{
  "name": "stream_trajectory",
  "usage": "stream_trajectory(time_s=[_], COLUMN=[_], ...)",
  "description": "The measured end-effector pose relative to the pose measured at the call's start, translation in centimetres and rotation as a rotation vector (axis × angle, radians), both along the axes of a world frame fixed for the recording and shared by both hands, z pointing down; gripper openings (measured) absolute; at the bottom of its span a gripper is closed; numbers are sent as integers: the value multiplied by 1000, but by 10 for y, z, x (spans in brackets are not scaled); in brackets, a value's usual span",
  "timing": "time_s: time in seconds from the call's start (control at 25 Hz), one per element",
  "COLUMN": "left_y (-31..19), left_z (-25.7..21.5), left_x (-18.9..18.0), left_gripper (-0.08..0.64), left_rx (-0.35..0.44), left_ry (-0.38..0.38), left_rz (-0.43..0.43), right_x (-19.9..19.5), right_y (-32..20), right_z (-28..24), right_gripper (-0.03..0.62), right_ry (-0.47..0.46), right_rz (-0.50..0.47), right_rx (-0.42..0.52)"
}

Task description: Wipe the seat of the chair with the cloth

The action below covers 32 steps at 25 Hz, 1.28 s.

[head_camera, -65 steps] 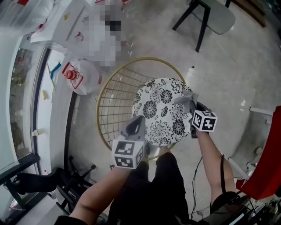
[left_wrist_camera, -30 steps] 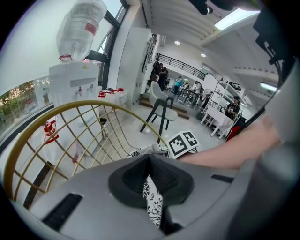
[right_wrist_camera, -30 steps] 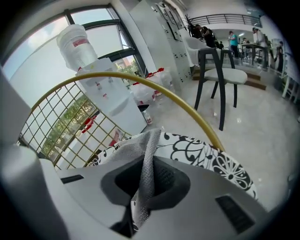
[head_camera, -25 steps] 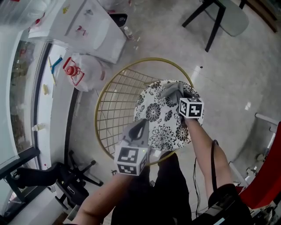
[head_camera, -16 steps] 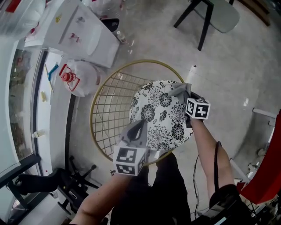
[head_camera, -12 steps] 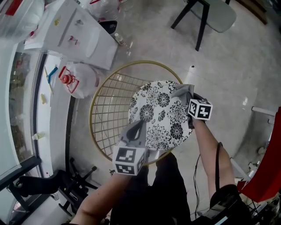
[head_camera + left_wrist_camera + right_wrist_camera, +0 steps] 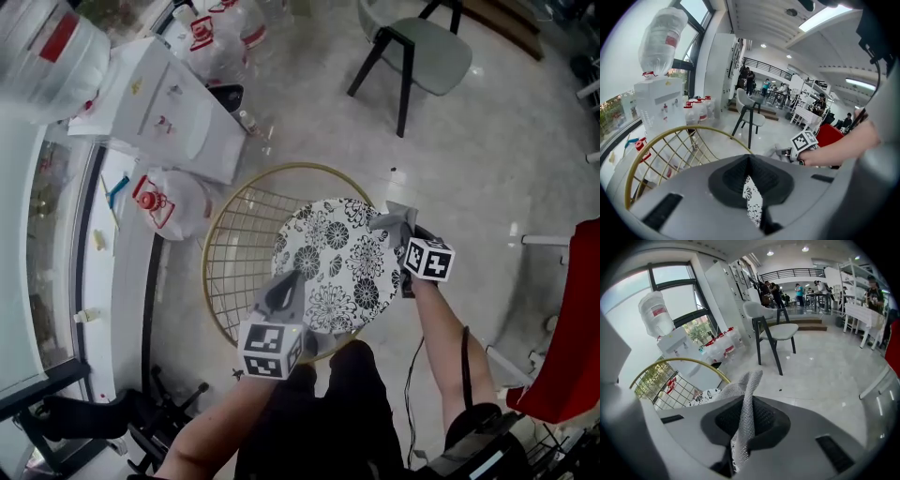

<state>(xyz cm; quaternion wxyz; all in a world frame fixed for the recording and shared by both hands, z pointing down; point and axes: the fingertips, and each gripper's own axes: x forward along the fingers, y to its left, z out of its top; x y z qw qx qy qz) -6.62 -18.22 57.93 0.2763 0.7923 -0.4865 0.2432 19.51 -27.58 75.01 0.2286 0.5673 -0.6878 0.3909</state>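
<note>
Sliding rightward since a second before, the right gripper (image 7: pixel 405 234) had carried the cloth (image 7: pixel 388 221) from the far part of the seat (image 7: pixel 330 255) to its far right edge. Its jaws were clamped on that grey, mesh-textured, crumpled cloth. Meanwhile the left gripper (image 7: pixel 285 291) was closed on the near edge of the round, black-and-white floral seat of the gold wire chair (image 7: pixel 232 246).

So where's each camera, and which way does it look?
Head view: on the person's head, facing down at the seat; both arms show.
Left gripper view: on the left hand-held gripper, facing across the room; its jaws show.
Right gripper view: on the right hand-held gripper, facing likewise; jaws clamp the cloth.
Both share the grey chair.
</note>
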Motion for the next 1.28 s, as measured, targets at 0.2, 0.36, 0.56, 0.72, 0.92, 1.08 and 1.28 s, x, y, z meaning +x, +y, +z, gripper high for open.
stream_trajectory(time_s=[0.2,0.36,0.56,0.72,0.92,1.08,1.28], left_y=[2,5,7,12,10,20,29], left_z=[-45,-82,-136,-171,-224,-255,-293], left_x=[-9,-11,-11,-26,-32,-48,-68], left_gripper=[5,5,5,5,5,5,5], left_rx=[50,92,181,225,348,429,511], left_ry=[19,54,88,103,126,110,155], left_rz=[-21,-40,-15,-40,-12,-11,-22], right_x=[-9,-17,-35,-54,-76,-95,-119], right_y=[7,5,9,27,44,63,80], right_z=[-75,-144,-230,-284,-347,-390,-446], right_gripper=[29,29,29,29,29,29,29], right_ry=[-39,-65,-79,-93,-83,-63,-96], right_rz=[-13,-3,-20,-56,-118,-187,-228], right_rx=[97,206,325,409,517,596,683])
